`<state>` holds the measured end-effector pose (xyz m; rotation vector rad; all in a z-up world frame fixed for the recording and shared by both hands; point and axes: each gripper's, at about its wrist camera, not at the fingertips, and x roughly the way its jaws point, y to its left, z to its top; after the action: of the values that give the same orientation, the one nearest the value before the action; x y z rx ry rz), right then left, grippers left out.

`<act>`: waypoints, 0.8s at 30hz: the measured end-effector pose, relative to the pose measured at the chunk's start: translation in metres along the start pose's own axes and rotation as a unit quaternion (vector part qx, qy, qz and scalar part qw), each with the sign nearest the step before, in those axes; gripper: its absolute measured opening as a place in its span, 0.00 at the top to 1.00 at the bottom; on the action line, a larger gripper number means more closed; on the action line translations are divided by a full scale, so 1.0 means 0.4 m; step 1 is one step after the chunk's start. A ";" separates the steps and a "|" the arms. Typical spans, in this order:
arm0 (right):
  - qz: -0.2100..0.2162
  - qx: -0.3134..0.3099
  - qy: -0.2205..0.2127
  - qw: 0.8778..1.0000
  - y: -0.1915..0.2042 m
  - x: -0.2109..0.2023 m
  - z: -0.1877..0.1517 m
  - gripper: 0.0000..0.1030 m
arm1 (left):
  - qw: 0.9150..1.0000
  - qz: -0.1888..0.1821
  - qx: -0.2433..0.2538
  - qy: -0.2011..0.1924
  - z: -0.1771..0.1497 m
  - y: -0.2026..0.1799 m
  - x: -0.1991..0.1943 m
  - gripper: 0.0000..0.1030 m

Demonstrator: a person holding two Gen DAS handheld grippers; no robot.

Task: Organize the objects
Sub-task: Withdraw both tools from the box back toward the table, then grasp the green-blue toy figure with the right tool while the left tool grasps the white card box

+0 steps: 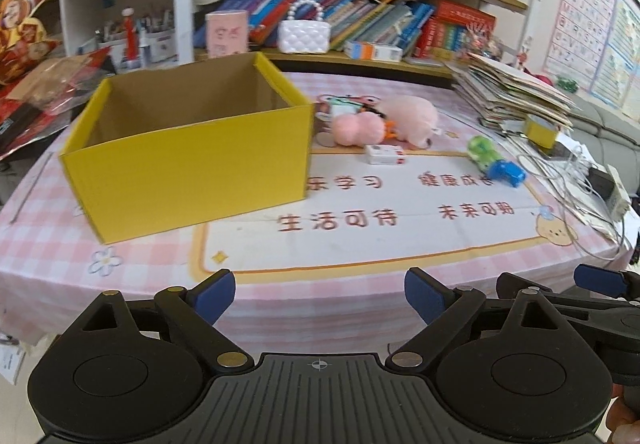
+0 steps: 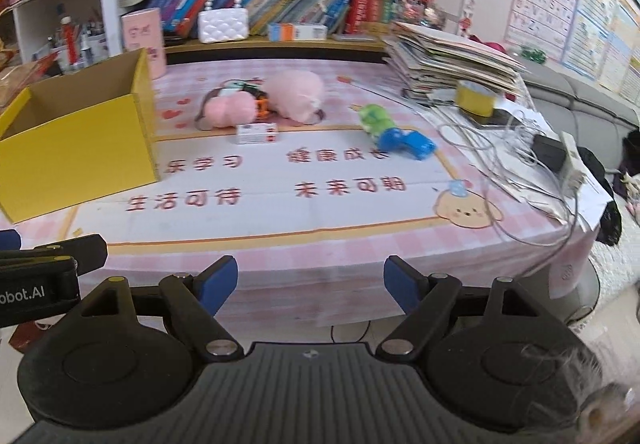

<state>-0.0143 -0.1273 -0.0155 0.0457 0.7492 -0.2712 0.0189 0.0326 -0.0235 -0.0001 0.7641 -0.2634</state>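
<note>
An empty yellow cardboard box [image 1: 188,160] [image 2: 76,148] stands open-topped on the left of the pink checked table. Behind and to its right lie a pink plush toy [image 1: 408,116] [image 2: 296,92], pink fluffy earmuffs [image 1: 358,128] [image 2: 234,110], a small white carton [image 1: 385,154] [image 2: 257,133] and a green and blue toy [image 1: 496,160] [image 2: 396,134]. My left gripper [image 1: 319,298] hangs open at the table's near edge, nothing between its blue pads. My right gripper [image 2: 311,288] is open too, just beside it, well short of the toys.
A tall stack of papers and books [image 1: 516,92] [image 2: 448,60] fills the right rear of the table [image 2: 280,236]. Loose white cables and a power strip [image 2: 560,160] lie along the right edge. Crowded bookshelves [image 1: 340,16] stand behind, with red bags [image 1: 36,84] at the far left.
</note>
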 end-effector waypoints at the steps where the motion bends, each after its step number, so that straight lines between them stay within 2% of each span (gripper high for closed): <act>1: -0.002 0.002 0.001 1.000 -0.007 0.003 0.002 0.22 | 1.000 -0.002 0.001 0.001 0.004 -0.008 0.006 0.09; 15: -0.026 0.020 0.021 0.999 -0.121 0.081 0.042 0.21 | 0.999 -0.024 0.022 0.021 0.055 -0.118 0.101 0.09; 24: -0.024 0.018 0.034 0.999 -0.169 0.155 0.087 0.19 | 0.999 -0.023 0.020 0.036 0.093 -0.165 0.175 0.09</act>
<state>0.0348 -0.2114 -0.0283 0.0717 0.8134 -0.3295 0.0770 -0.0513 -0.0381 0.0290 0.8310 -0.3245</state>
